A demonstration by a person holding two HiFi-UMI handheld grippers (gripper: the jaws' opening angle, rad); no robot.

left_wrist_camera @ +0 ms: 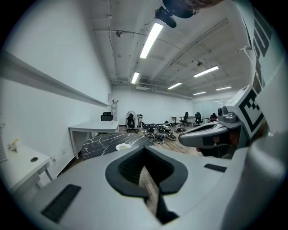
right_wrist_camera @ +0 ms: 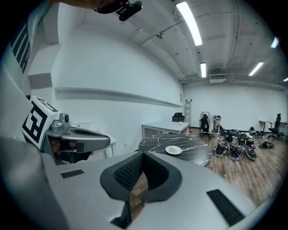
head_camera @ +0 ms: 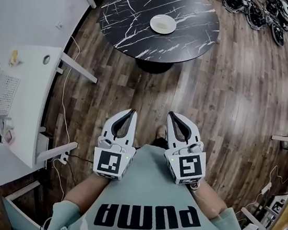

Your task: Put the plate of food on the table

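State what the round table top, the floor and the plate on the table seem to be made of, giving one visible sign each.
The round table top: black marble or a marble-look laminate, polished; irregular white veins on a smooth dark surface. The floor: wood or wood-look planks; grained brown strips with seams. The plate: likely glazed ceramic, possibly plastic; smooth, plain white.

Round table [head_camera: 196, 34], 12 o'clock: black marble with white veining.
Plate [head_camera: 163, 24]: white.
Floor [head_camera: 234, 108]: dark brown wood planks.
Left gripper [head_camera: 133, 111], right gripper [head_camera: 170, 113]: grey shells, black pads, black-and-white square markers.
Shirt [head_camera: 148, 183], 6 o'clock: pale mint, black lettering.
Desk [head_camera: 28, 96], 9 o'clock: white.
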